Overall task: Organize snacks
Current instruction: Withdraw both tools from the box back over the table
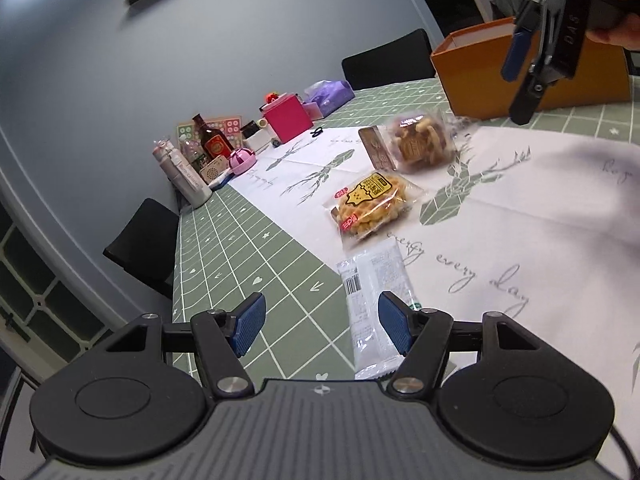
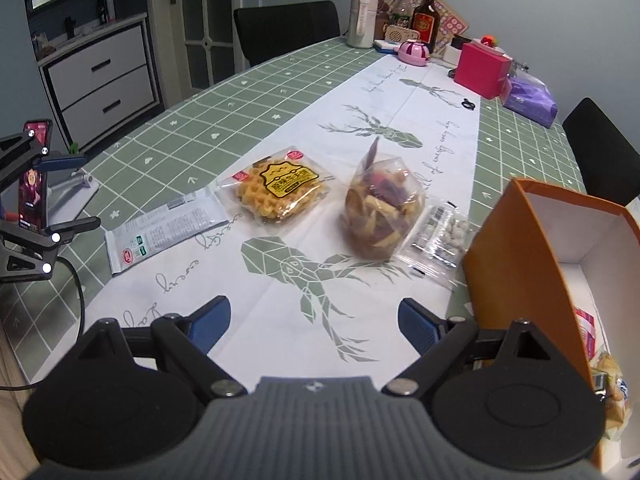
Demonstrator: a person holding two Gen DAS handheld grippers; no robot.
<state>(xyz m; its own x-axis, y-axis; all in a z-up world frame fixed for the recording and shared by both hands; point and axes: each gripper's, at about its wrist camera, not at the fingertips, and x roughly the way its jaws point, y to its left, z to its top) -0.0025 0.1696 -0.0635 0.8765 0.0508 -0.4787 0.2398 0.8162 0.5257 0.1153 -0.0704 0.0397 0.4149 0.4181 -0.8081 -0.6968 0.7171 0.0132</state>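
Note:
Four snacks lie on the table runner: a white bar wrapper [image 1: 374, 304] [image 2: 168, 232], a waffle pack [image 1: 372, 204] [image 2: 280, 190], a clear bag of mixed chips [image 1: 422, 142] [image 2: 382, 208] and a small clear packet [image 2: 438, 236]. An open orange box [image 1: 520, 72] [image 2: 532, 264] holds a few snacks [image 2: 608, 384]. My left gripper [image 1: 322, 322] is open, low over the white wrapper's near end. My right gripper [image 2: 314, 324] is open and empty, above the runner beside the box; it also shows in the left wrist view [image 1: 520, 80].
Bottles [image 2: 426, 16], a pink box [image 2: 480, 70], a purple tissue pack [image 2: 528, 102] and small items crowd the far end. Black chairs [image 2: 286, 26] stand around the table. A phone on a stand [image 2: 34, 176] sits at the left edge.

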